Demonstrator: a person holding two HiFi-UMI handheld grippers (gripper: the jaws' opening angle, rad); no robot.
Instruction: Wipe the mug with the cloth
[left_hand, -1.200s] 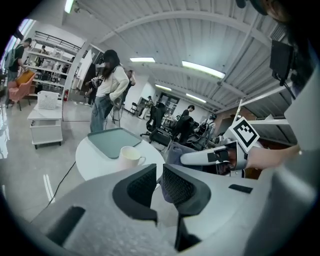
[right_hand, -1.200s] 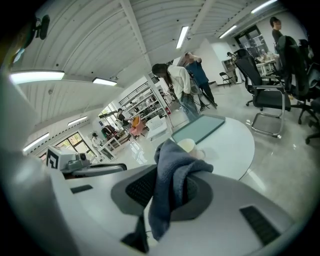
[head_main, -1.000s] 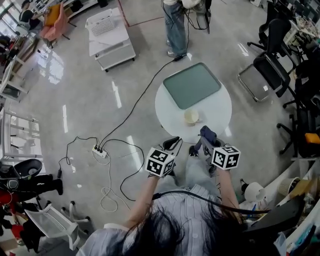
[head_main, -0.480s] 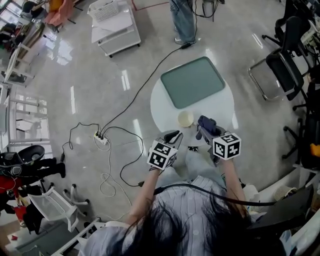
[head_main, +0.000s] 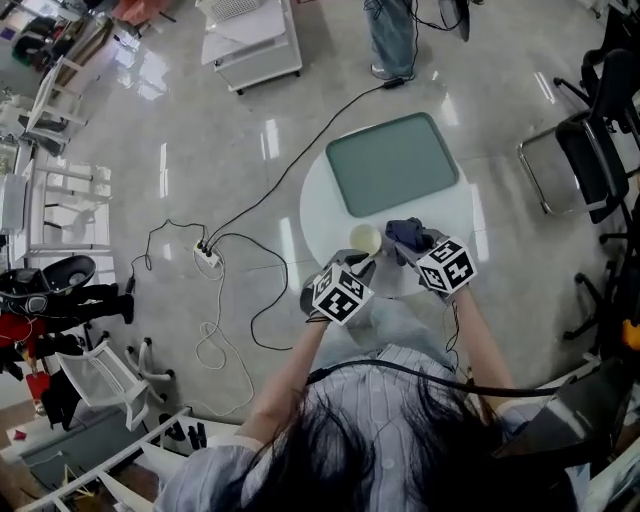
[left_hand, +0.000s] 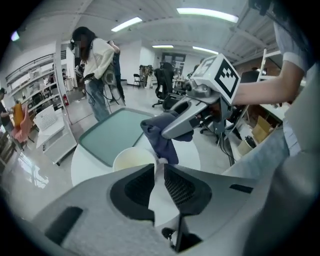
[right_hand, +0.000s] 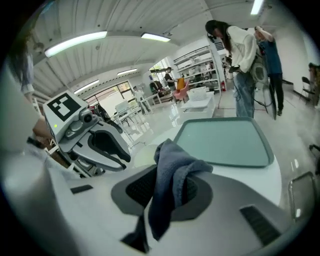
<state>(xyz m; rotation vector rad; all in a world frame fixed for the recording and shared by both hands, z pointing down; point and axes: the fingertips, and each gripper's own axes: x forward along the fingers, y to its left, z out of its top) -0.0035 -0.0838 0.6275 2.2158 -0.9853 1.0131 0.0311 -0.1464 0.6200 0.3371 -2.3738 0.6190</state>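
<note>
Head view, frame centre: the cream mug (head_main: 365, 238) is seen on the round white table (head_main: 322, 215). The dark blue cloth (head_main: 403, 233) is pinched by the right gripper (head_main: 412, 246). The left gripper (head_main: 352, 266) jaws are opening, empty, near the mug.

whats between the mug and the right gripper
The cloth, clamped in the right gripper, hangs just beside the mug; the left gripper view shows it best.

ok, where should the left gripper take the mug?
Probably the near rim wall of the mug, one jaw inside, from above on the person's side: it stands upright, mouth open, right ahead of the left gripper, whose jaws are opening, empty. Handle not clear.
</note>
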